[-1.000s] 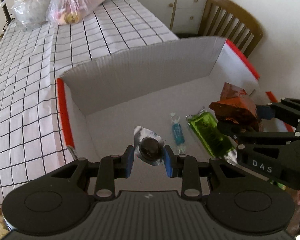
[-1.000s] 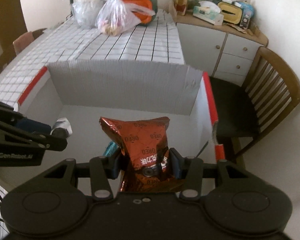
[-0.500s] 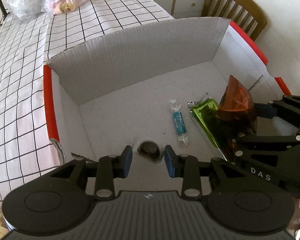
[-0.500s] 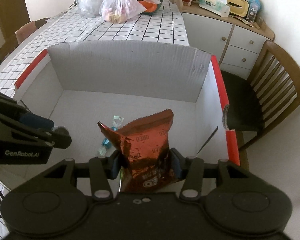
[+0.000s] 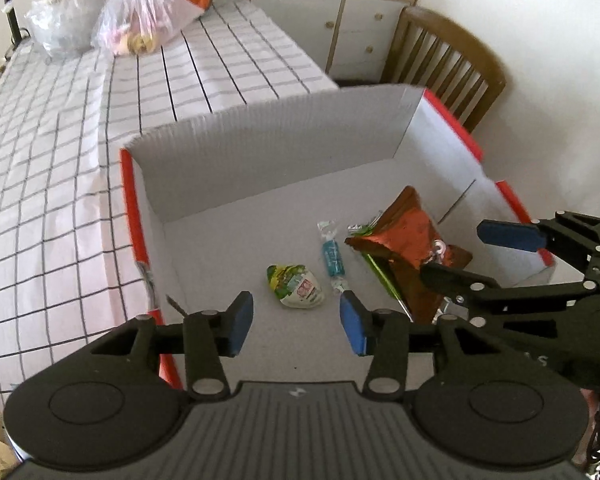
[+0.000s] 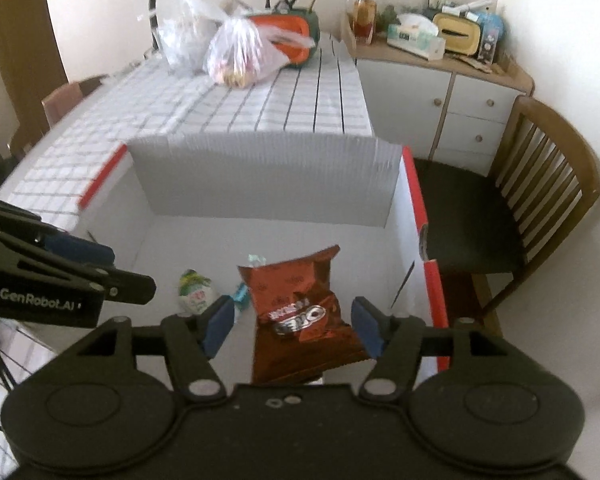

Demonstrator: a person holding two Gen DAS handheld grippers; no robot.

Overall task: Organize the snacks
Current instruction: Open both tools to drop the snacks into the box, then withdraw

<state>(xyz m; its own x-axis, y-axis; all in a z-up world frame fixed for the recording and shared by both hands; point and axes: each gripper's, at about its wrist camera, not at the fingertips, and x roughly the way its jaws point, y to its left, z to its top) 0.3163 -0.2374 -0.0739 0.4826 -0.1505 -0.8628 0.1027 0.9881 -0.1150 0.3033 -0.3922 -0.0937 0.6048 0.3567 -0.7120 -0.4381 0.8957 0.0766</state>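
Right wrist view: Oreo bag (image 6: 300,312) lies lengthwise between right gripper (image 6: 294,326) jaws, just opened, unheld.

On the black body of the left claw (image 6: 112,264), seen from the right wrist camera, white lettering reads "GenRobot.AI". The crinkled copper-brown foil snack packet (image 6: 300,312) lying in the white cardboard box carries the white "OREO" logo, upside down from here; the small print beside it is too blurred to read. The small green-and-white wrapped sweet (image 5: 296,286) has a red label, but its print is illegible.
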